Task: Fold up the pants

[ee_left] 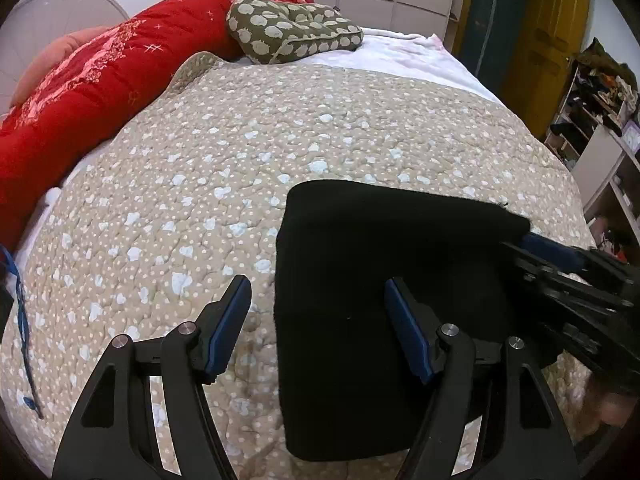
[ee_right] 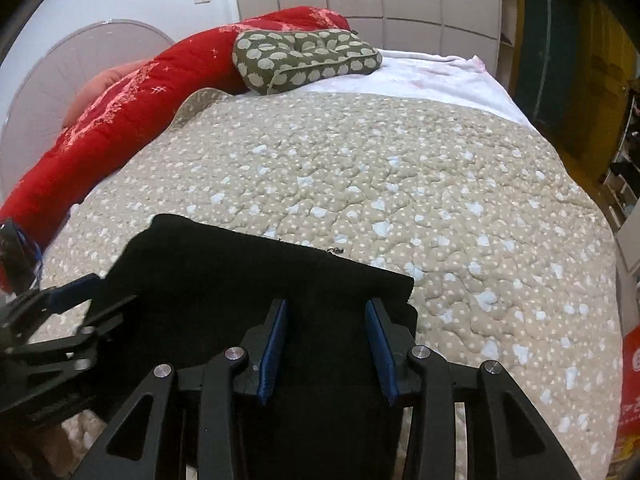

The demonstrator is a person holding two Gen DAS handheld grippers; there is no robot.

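Two open hand-held grippers (ee_left: 318, 308) (ee_right: 327, 332), folded pants (ee_left: 380, 300) edges, bare quilt (ee_left: 200, 160) beyond

Pants (ee_left: 384, 300) on quilt (ee_left: 240, 168); pillow (ee_left: 292, 28) behind

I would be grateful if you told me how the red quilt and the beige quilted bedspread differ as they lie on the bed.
The red quilt is bunched into a long roll along the bed's left side; the beige quilted bedspread lies spread flat across the middle. The red quilt bears pale pink patterning; the bedspread has small white dots and pale blue shapes. The folded black pants rest on the bedspread, not on the quilt. Both are stitched bedding.
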